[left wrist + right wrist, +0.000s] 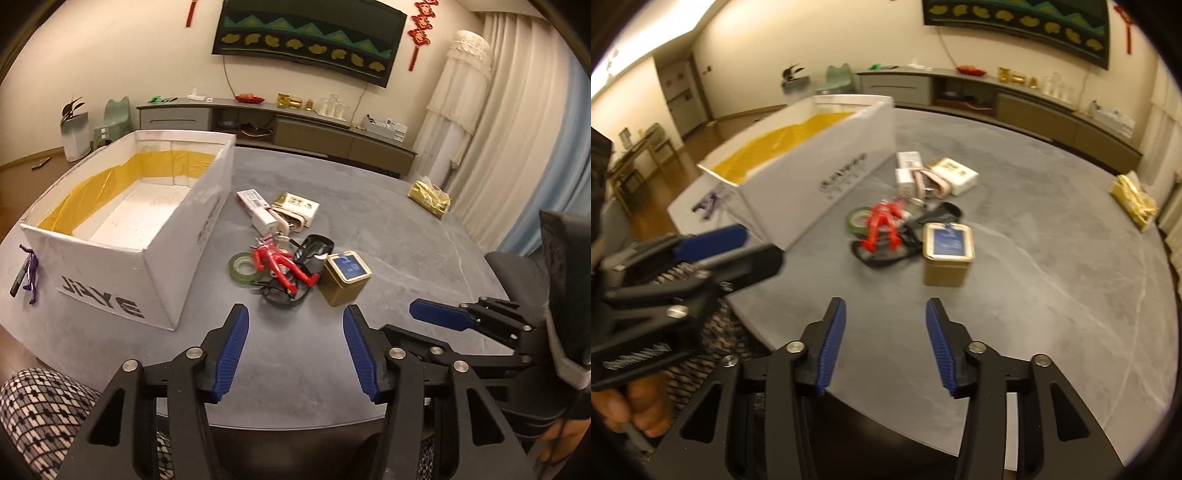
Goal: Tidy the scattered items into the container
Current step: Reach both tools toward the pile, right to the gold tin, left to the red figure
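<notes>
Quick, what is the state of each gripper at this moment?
Left gripper: open, holding nothing.
Right gripper: open, holding nothing.

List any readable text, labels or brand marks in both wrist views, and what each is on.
"JIAYE", as best it reads: large grey letters on the near end of the white box.
Long side of the white box: grey print, too blurred to read.
Small white box with red label: too small.
Gold and white packet: unreadable.
Gold tin, blue lid panel: mark illegible.
Nothing else legible.
</notes>
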Demonstrator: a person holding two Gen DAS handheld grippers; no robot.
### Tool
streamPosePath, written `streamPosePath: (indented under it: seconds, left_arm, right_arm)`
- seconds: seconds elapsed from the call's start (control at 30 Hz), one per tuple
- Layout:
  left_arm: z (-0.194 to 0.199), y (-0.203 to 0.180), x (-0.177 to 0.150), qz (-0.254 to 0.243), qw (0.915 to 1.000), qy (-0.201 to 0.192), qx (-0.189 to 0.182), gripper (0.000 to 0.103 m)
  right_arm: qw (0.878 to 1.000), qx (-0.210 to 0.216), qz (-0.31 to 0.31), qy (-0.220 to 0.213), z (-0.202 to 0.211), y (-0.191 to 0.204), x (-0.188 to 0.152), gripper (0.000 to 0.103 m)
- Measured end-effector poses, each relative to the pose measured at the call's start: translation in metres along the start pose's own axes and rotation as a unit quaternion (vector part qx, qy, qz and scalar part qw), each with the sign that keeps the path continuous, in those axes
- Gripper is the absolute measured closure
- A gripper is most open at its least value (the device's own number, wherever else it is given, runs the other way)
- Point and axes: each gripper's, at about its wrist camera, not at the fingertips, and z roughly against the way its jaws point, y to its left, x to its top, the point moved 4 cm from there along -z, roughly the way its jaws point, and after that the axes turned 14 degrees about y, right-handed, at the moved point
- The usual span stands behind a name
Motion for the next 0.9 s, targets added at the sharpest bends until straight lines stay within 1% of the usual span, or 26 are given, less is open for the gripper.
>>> streamPosePath:
  seconds: [0.1,0.17,0.27,0.4,0.5,0.57,0.73,0.9]
  left_arm:
    - [-0.001,0.007,0.005,0.005,0.9999,-0.007,0.007,0.048]
    - [-0.002,0.011,0.009,0.010,0.9999,-0.008,0.011,0.048]
    - [-0.003,0.012,0.014,0.011,0.9998,-0.009,0.015,0.044]
    - [-0.011,0.012,0.018,0.006,0.9998,-0.004,0.017,0.044]
    - [-0.018,0.015,0.023,0.007,0.9999,0.005,0.006,0.044]
    - [-0.026,0.015,0.027,0.003,0.9999,0.012,0.002,0.044]
    - [-0.057,0.009,0.047,-0.006,0.9995,0.032,-0.003,0.043]
    - [-0.092,0.008,0.065,0.008,0.9982,0.057,-0.018,0.042]
  right_arm:
    - [1.000,-0.004,0.013,0.003,-0.007,0.004,0.010,0.049]
    - [1.000,0.003,0.015,0.008,-0.013,0.004,0.015,0.049]
    - [1.000,0.014,0.012,0.010,-0.020,0.002,0.021,0.049]
    - [1.000,0.022,-0.008,0.011,-0.024,-0.010,0.020,0.049]
    - [0.999,0.031,-0.027,0.025,-0.025,-0.026,0.022,0.049]
    - [0.998,0.038,-0.033,0.033,-0.030,-0.038,0.027,0.049]
    - [0.998,0.013,-0.038,0.046,-0.058,-0.066,0.039,0.049]
    - [0.998,0.021,-0.041,0.047,-0.079,-0.072,0.046,0.048]
